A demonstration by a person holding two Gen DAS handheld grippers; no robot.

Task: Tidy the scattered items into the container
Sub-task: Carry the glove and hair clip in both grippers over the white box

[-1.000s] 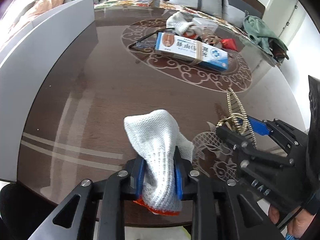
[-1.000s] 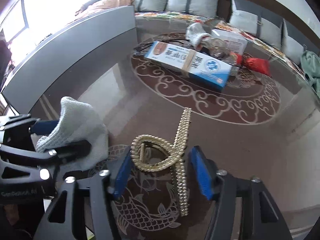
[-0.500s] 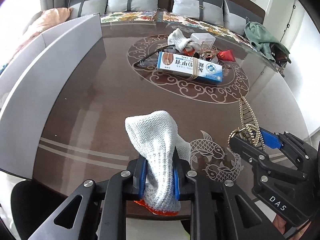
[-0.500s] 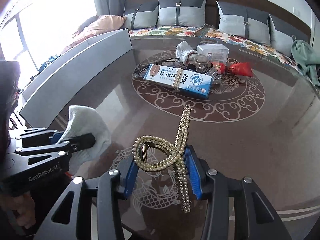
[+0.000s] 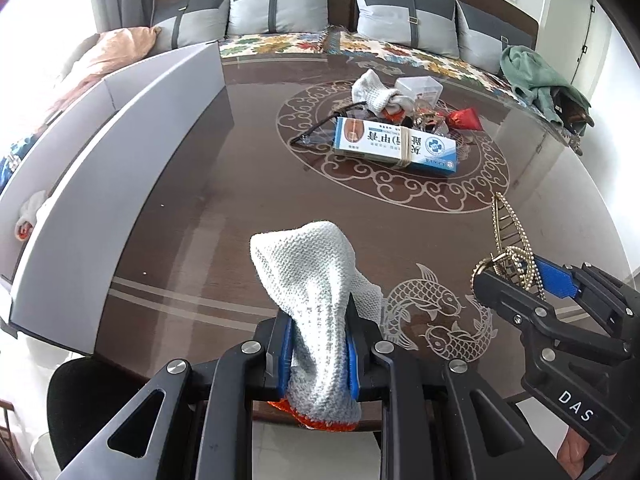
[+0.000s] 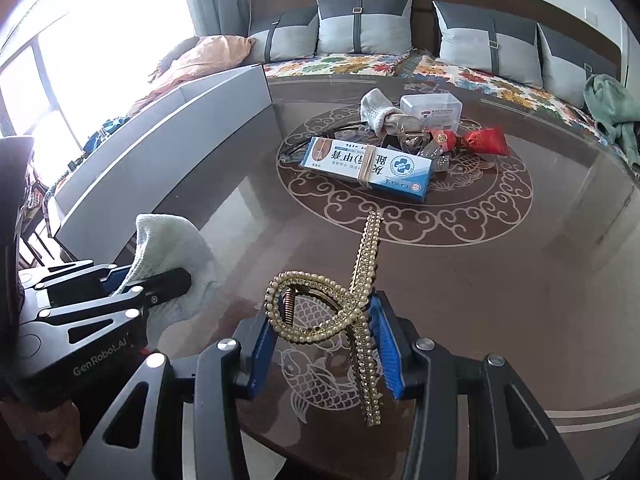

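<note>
My left gripper (image 5: 319, 350) is shut on a white knitted glove (image 5: 310, 280) with an orange cuff, held above the near table edge. It also shows in the right wrist view (image 6: 170, 256). My right gripper (image 6: 322, 354) is shut on a gold pearl hair clip (image 6: 352, 304), lifted off the table; the clip also shows in the left wrist view (image 5: 514, 248). The grey container (image 5: 120, 168) stands along the table's left side, with its wall in the right wrist view (image 6: 160, 160).
At the centre of the dark round table (image 5: 224, 208) lie a blue and white box (image 5: 394, 148), another glove (image 5: 374, 90), a clear plastic box (image 6: 432, 110), glasses and a red wrapped item (image 6: 480, 140). A sofa with cushions stands behind.
Both grippers have risen and drawn back from the table with their items held; the right gripper closed on the hair clip and lifted it.
</note>
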